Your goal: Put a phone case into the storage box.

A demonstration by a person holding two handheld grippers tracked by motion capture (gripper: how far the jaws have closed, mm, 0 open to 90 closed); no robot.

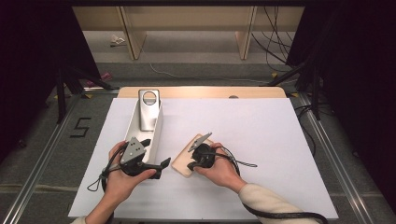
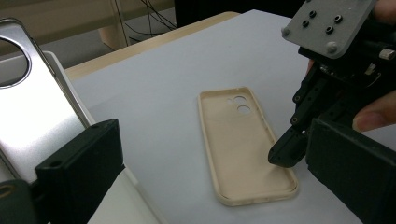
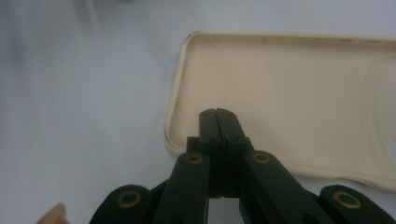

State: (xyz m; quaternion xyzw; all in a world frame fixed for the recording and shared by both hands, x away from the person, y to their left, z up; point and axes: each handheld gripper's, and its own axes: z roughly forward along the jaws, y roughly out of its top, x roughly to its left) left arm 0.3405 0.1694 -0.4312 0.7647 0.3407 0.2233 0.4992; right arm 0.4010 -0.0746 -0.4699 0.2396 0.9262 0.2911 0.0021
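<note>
A beige phone case lies hollow side up on the white mat, camera holes at its far end. My right gripper is shut with nothing between its jaws, and its tip rests inside the case near one end. In the high view that right gripper covers most of the beige case. A silver phone leans in a long white tray. My left gripper sits at the tray's near end, jaws wide apart and holding nothing. One of its fingers stands in front of the silver phone.
The white mat covers a wooden table whose bare edge shows at the back. Metal rails run along both sides, with black stands and cables on the floor beyond. A cable trails from each gripper toward the near edge.
</note>
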